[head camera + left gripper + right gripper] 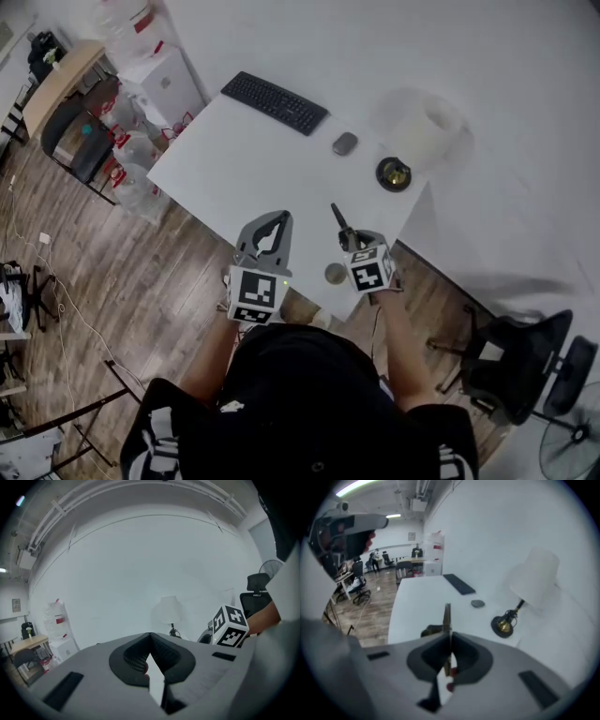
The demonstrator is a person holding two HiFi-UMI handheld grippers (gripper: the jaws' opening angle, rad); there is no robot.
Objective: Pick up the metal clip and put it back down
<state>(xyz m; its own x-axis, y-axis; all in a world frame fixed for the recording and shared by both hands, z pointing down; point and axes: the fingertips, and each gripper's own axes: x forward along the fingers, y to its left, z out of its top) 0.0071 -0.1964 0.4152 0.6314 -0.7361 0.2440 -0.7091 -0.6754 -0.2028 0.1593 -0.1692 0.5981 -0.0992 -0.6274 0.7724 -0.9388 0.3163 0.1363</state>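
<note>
My right gripper point(349, 240) hangs above the near edge of the white table point(234, 159), shut on the metal clip point(338, 221). In the right gripper view the clip's thin metal handle point(447, 615) sticks out past the closed jaws point(449, 637), and its dark body point(430, 631) shows just to the left. My left gripper point(279, 221) is held beside it on the left, over the table's near edge. Its jaws meet at the tip point(150, 635) with nothing between them. The right gripper's marker cube point(229, 625) shows in the left gripper view.
On the table lie a black keyboard point(275, 101), a grey mouse point(345, 143) and a lamp with a white shade point(427, 127) on a brass base point(394, 173). A small grey disc point(335, 273) sits by the near edge. A black chair point(525, 361) stands at the right.
</note>
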